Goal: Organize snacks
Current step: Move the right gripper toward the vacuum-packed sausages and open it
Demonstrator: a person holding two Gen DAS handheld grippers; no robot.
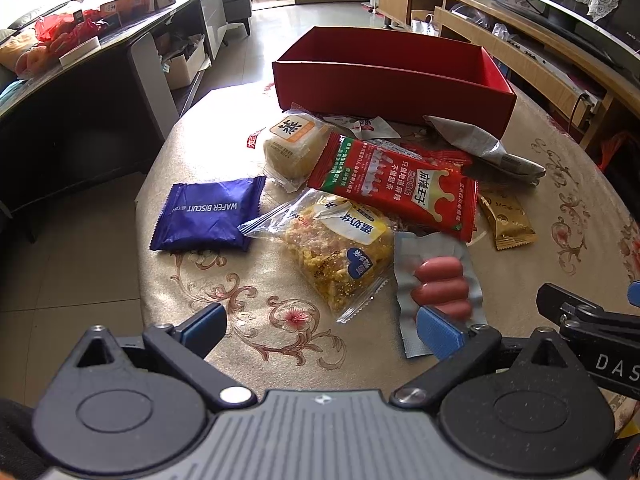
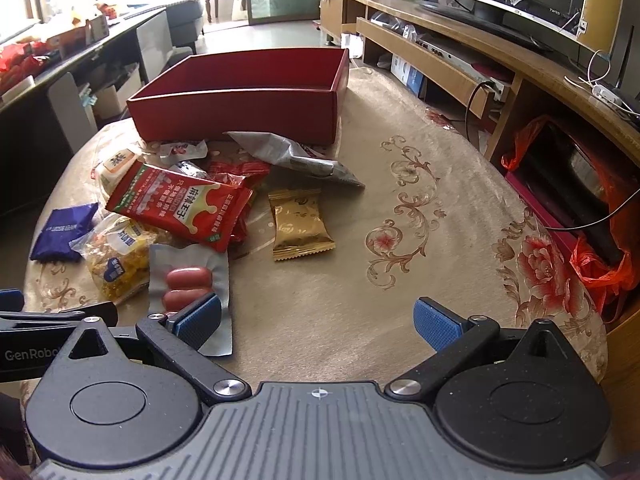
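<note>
Several snack packets (image 1: pixel 394 188) lie on the table (image 2: pixel 420 240) before the empty red box (image 1: pixel 384 80). They look light, soft and slippery; grip a sealed edge. Left tongs (image 1: pixel 320 326) and right tongs (image 2: pixel 318 320) are both spread wide, holding nothing.

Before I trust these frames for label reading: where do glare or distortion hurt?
Left wrist view: sunlight washes out the table left of the tea-cake packet; the red box bends toward the edges; labels are sharp. Right wrist view: the window is overexposed; the gold packet shows sheen; the blue wafer packet is small.
</note>
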